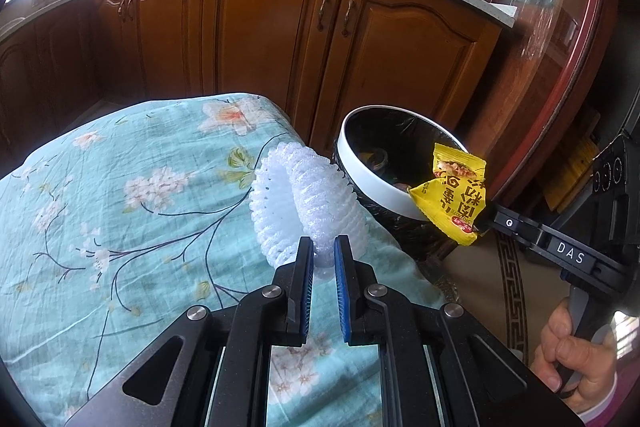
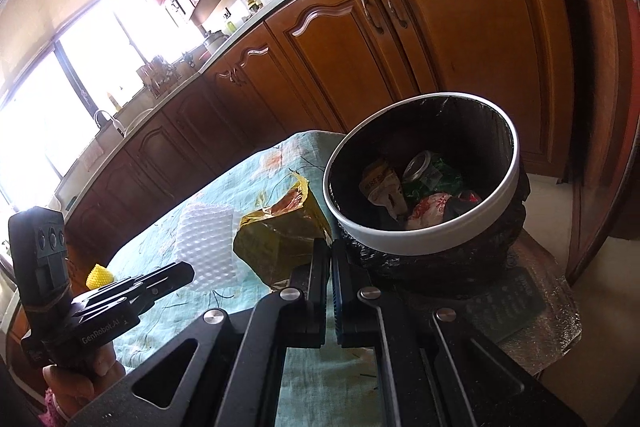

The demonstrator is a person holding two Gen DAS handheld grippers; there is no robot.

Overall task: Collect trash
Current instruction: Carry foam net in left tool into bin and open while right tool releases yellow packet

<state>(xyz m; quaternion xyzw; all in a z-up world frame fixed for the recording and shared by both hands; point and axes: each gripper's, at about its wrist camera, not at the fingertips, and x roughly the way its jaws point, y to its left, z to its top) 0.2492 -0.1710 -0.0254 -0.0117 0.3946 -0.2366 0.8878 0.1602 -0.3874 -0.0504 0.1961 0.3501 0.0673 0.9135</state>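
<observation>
Yellow crinkled snack wrapper (image 1: 454, 197) is clamped in the right gripper (image 2: 331, 247) at the near rim of the white-rimmed, black-lined round bin (image 2: 516, 167), centre right of the right wrist view. The left gripper (image 1: 324, 247) pinches the white foam net sleeve (image 1: 308, 195) over the floral teal cloth (image 1: 100, 187). Disposal seems in hand; next, carry the wrapper over the opening and let go.

Both tools are matte black. The left gripper (image 1: 323, 247) has blue ribbed pads on its fingers (image 1: 343, 267), round silver screws at the linkage pivots, and "GenRobot.AI" in white on its side. The right gripper (image 2: 330, 251) shows the same silver screws, a white "DAS" label and three round buttons. The right hand (image 1: 572, 351) is bare-skinned around a grey handle, with a pink cuff at the left hand (image 2: 80, 379).
</observation>
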